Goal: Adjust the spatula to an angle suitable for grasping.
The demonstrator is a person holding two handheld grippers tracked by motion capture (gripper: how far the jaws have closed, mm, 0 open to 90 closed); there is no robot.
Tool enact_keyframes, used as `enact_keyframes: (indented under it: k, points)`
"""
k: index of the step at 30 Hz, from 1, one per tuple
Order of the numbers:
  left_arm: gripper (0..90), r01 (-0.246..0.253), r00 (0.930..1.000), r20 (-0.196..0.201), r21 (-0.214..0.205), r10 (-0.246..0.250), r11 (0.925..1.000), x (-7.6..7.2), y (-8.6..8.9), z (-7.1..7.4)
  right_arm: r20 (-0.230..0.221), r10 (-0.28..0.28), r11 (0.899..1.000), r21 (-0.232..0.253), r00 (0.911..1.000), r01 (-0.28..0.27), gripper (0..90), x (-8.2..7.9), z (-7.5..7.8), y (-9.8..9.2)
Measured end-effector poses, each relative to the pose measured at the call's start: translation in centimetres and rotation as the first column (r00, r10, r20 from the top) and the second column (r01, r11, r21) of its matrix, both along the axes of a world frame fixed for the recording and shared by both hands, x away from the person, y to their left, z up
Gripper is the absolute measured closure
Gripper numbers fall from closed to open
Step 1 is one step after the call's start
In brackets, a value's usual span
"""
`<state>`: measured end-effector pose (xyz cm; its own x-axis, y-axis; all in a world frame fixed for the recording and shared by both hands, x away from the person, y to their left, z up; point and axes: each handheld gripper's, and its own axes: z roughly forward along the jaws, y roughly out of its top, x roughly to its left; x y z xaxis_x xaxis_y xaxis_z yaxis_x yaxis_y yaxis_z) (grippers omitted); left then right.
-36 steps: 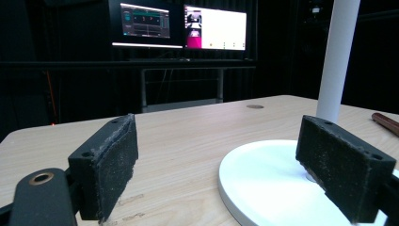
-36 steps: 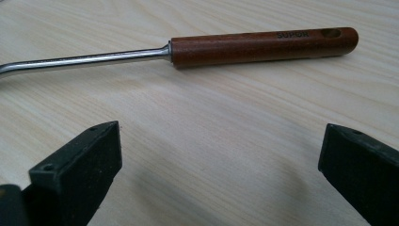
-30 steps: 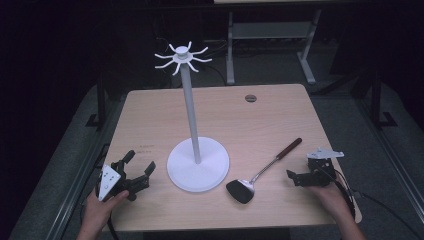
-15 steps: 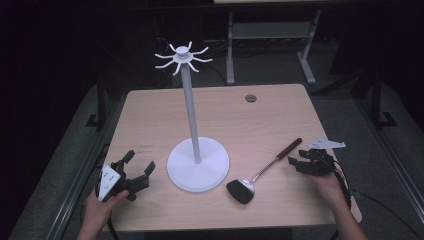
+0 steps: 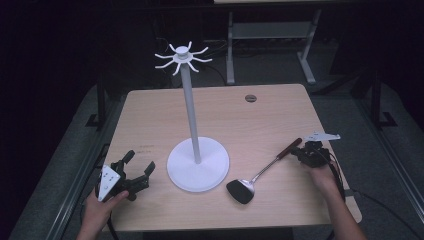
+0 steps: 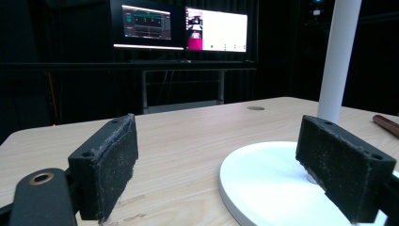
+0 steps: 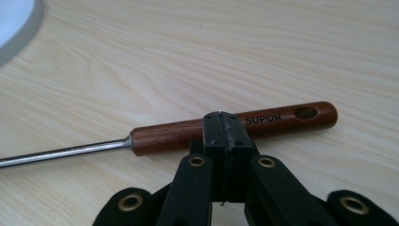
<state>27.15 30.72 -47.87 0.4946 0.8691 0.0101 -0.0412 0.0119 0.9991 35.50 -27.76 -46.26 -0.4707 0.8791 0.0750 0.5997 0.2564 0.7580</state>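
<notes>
A spatula (image 5: 262,170) with a black head, steel shaft and red-brown wooden handle (image 7: 174,135) lies on the table right of a tall white hook stand (image 5: 190,110). My right gripper (image 5: 303,153) sits at the handle's end. Its jaws have just been closing and now meet pad to pad with nothing between them. In the right gripper view the shut tips (image 7: 223,126) stand right in front of the handle. My left gripper (image 5: 139,162) rests at the front left of the table, open and empty. In its own view the left gripper (image 6: 226,165) faces the stand's round base (image 6: 268,183).
The wooden table (image 5: 150,115) has a round cable hole (image 5: 250,98) near its far edge. The stand's hooks (image 5: 182,56) spread out high above the middle. A metal frame (image 5: 270,35) stands on the floor behind, and lit monitors (image 6: 216,30) glow in the dark beyond.
My right gripper has moved away from the near edge to the spatula's handle end, and its jaws have gone from open to shut. The left gripper and the spatula have stayed put.
</notes>
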Motion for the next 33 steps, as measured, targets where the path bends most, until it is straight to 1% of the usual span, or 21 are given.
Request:
enact_keyframes:
  k: [2,4,9,13,16,17,19,20,21,23,24,29,30,31,33]
  points:
    - [13.0,0.002,1.0,0.0,0.002,-0.002,1.0,0.0,-0.1,0.0,-0.02,0.003,1.0,-0.009,0.9998,-0.003,89.4,0.3,-0.4,0.0]
    - [12.9,0.0,1.0,-0.002,-0.001,0.0,1.0,0.0,0.0,0.0,-0.025,0.007,1.0,-0.012,0.9997,-0.007,89.4,0.4,-0.5,0.0]
    - [12.9,-0.002,1.0,-0.001,-0.003,0.002,1.0,0.0,0.0,0.0,-0.026,0.009,1.0,-0.009,0.9996,-0.009,89.5,0.7,-0.6,0.1]
    - [12.9,-0.002,1.0,-0.001,-0.004,0.002,1.0,0.0,0.0,0.0,-0.032,0.008,1.0,-0.01,0.9995,-0.009,89.4,1.3,-0.5,0.4]
    - [13.0,-0.003,1.0,0.0,-0.006,0.003,1.0,0.0,0.0,0.0,-0.036,0.008,1.0,-0.018,0.9993,-0.008,89.5,1.8,-0.4,0.9]
    - [12.9,-0.002,1.0,0.001,-0.004,0.002,1.0,0.0,0.0,0.0,-0.031,0.009,1.0,-0.018,0.9995,-0.009,89.5,2.1,-0.4,1.1]
    - [13.0,-0.003,1.0,-0.001,-0.006,0.003,1.0,0.0,0.0,0.0,-0.032,0.007,1.0,-0.008,0.9995,-0.007,89.5,2.3,-0.5,1.3]
    - [12.9,-0.003,1.0,-0.001,-0.008,0.003,1.0,0.0,0.0,0.0,-0.041,0.005,1.0,-0.005,0.9992,-0.005,89.5,2.4,-0.5,1.3]
    - [12.9,-0.003,1.0,-0.001,-0.009,0.003,1.0,0.0,0.0,0.0,-0.034,0.007,1.0,-0.008,0.9994,-0.007,89.5,2.6,-0.5,1.4]
    - [12.9,-0.002,1.0,-0.001,-0.007,0.002,1.0,0.0,0.0,0.0,-0.035,0.004,1.0,-0.005,0.9994,-0.004,89.5,2.7,-0.4,1.5]
    - [13.0,-0.002,1.0,0.0,-0.005,0.002,1.0,0.0,0.0,0.0,-0.031,0.002,1.0,0.003,0.9995,-0.002,89.5,3.1,-0.3,1.7]
    - [12.9,-0.002,1.0,-0.001,-0.007,0.002,1.0,0.0,0.0,0.0,-0.023,-0.004,1.0,0.025,0.9997,0.005,89.4,3.9,-0.4,2.2]
    - [12.9,-0.002,1.0,-0.001,-0.009,0.002,1.0,0.0,0.0,0.0,-0.031,-0.006,1.0,0.027,0.9995,0.007,89.5,4.1,-0.5,2.2]
    - [13.0,-0.002,1.0,-0.001,-0.009,0.002,1.0,0.0,0.0,0.0,-0.031,-0.006,1.0,0.027,0.9995,0.007,89.5,4.1,-0.5,2.2]
    - [12.9,-0.002,1.0,-0.002,-0.008,0.002,1.0,0.0,0.1,0.0,-0.027,-0.004,1.0,0.022,0.9996,0.004,89.5,4.6,-0.5,2.6]
